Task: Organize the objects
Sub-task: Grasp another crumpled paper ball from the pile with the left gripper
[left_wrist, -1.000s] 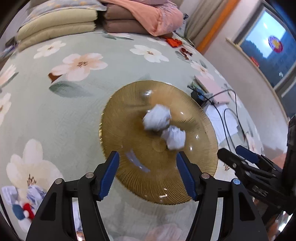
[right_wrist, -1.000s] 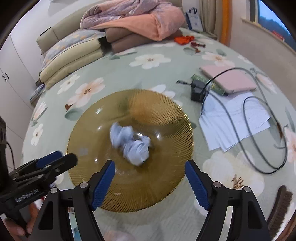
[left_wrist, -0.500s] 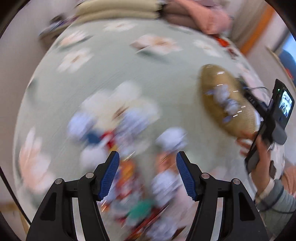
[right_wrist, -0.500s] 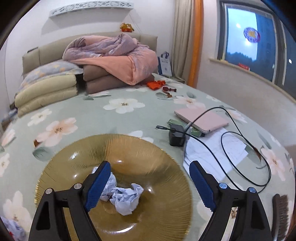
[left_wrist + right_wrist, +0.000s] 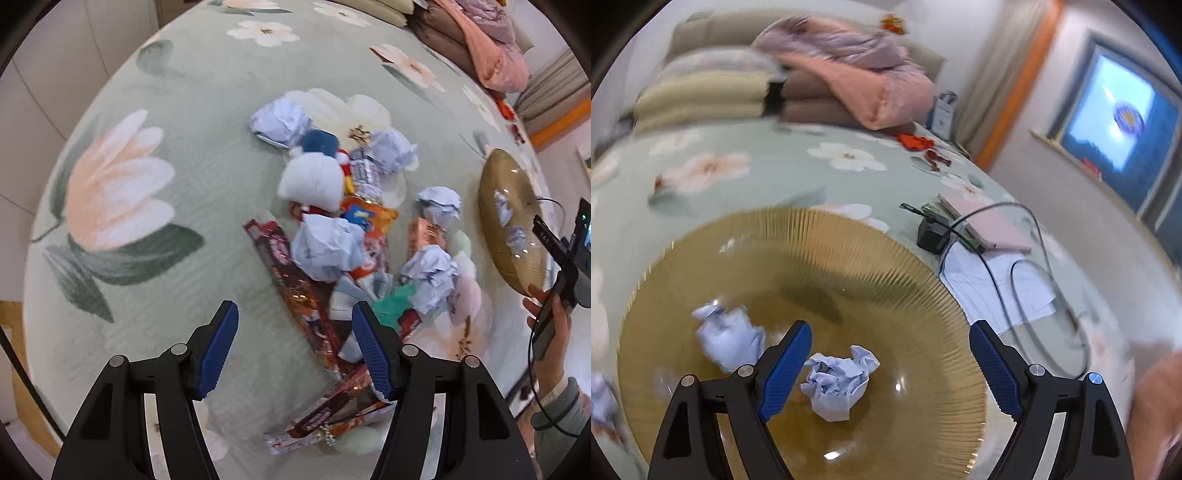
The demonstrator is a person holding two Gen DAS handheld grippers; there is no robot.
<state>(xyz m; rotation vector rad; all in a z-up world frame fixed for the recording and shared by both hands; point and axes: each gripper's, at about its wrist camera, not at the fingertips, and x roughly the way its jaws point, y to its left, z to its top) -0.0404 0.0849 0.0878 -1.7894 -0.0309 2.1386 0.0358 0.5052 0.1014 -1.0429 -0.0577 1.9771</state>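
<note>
Our left gripper (image 5: 295, 350) hangs open over a heap of crumpled paper balls (image 5: 327, 247), snack wrappers (image 5: 295, 280) and a plush toy (image 5: 314, 177) on the floral bedspread (image 5: 166, 92). Our right gripper (image 5: 890, 363) stands open above the golden plate (image 5: 886, 266), which holds two paper balls (image 5: 838, 380).

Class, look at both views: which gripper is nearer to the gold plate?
Right. The right gripper hangs directly over the gold plate, fingers open around nothing. The left gripper is off beside it, over the pile of snack wrappers.
</note>
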